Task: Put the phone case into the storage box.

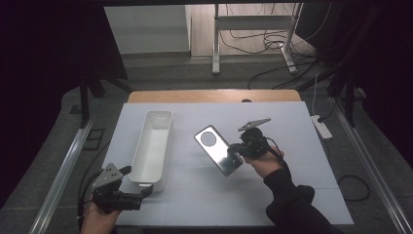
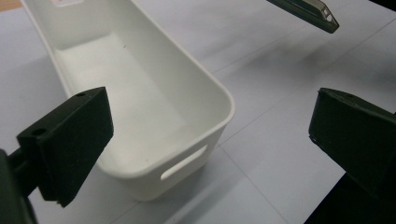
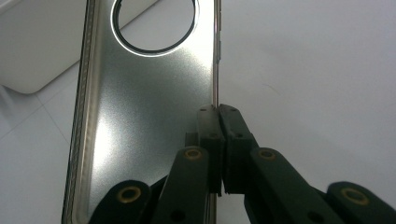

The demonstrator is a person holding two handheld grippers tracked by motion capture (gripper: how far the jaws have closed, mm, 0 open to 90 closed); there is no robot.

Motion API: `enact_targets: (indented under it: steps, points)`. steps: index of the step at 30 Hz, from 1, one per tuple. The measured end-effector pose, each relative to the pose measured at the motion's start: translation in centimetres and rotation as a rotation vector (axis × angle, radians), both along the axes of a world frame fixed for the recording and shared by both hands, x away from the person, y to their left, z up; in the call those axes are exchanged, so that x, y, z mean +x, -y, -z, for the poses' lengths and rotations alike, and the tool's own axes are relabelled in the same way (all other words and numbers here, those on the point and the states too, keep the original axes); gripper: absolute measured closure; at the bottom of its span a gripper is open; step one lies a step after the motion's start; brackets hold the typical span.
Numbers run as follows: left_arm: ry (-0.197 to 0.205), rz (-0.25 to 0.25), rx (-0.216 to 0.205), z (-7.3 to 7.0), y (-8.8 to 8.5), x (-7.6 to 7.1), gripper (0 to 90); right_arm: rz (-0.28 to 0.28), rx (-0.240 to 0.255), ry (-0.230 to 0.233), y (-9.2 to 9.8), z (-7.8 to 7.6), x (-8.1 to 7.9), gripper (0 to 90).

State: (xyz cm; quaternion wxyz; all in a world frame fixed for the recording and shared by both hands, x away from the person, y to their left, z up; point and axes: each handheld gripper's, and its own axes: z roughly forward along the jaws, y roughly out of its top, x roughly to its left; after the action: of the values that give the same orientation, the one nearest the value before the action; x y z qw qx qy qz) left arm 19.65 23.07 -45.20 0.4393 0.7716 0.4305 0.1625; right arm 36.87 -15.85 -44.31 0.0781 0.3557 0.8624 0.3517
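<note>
A silver phone case [image 1: 217, 149] with a round camera hole hangs tilted above the middle of the table. My right gripper [image 1: 237, 150] is shut on its edge; in the right gripper view the case [image 3: 144, 107] runs up the left side and the jaws pinch its right rim at my right gripper [image 3: 218, 114]. A long white bin [image 1: 152, 146] lies left of centre, with nothing inside it. My left gripper [image 1: 138, 181] stands open by the bin's near end. Seen from the left gripper view, the bin [image 2: 154, 107] sits between the two spread pads [image 2: 70, 140], and the case's corner [image 2: 308, 11] shows at the top.
The white table mat [image 1: 272, 195] ends at a wooden strip [image 1: 214, 95] at the far side. A power strip [image 1: 321, 126] lies on the floor to the right. Metal rails [image 1: 63, 170] run along both sides of the table.
</note>
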Motion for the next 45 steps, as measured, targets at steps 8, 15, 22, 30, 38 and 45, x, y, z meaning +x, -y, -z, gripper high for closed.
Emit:
enact_targets:
  steps: [8, 15, 22, 30, 38, 45]
  points:
    - [0.009, 0.040, -0.006, -0.6, 1.5, 1.9, 0.2, 0.011, 0.017, 0.022, 0.8, -0.4, -0.3, 88.7]
    - [0.030, 0.079, -0.022, -1.0, 3.2, 3.6, 0.1, 0.021, 0.037, 0.034, 1.2, -0.9, -0.4, 88.7]
    - [0.031, 0.103, -0.048, -1.3, 4.5, 5.4, 0.1, 0.031, 0.061, 0.048, 1.5, -1.4, -0.4, 88.7]
    - [0.027, 0.136, -0.039, -1.5, 6.1, 7.0, 0.1, 0.034, 0.073, 0.056, 1.7, -1.7, -0.4, 88.7]
    - [0.010, 0.156, -0.046, -1.6, 7.2, 8.4, 0.0, 0.040, 0.079, 0.065, 1.7, -2.0, -0.6, 88.7]
    - [-0.001, 0.170, -0.046, -1.9, 8.0, 9.5, 0.0, 0.038, 0.077, 0.072, 1.5, -2.0, -0.7, 88.7]
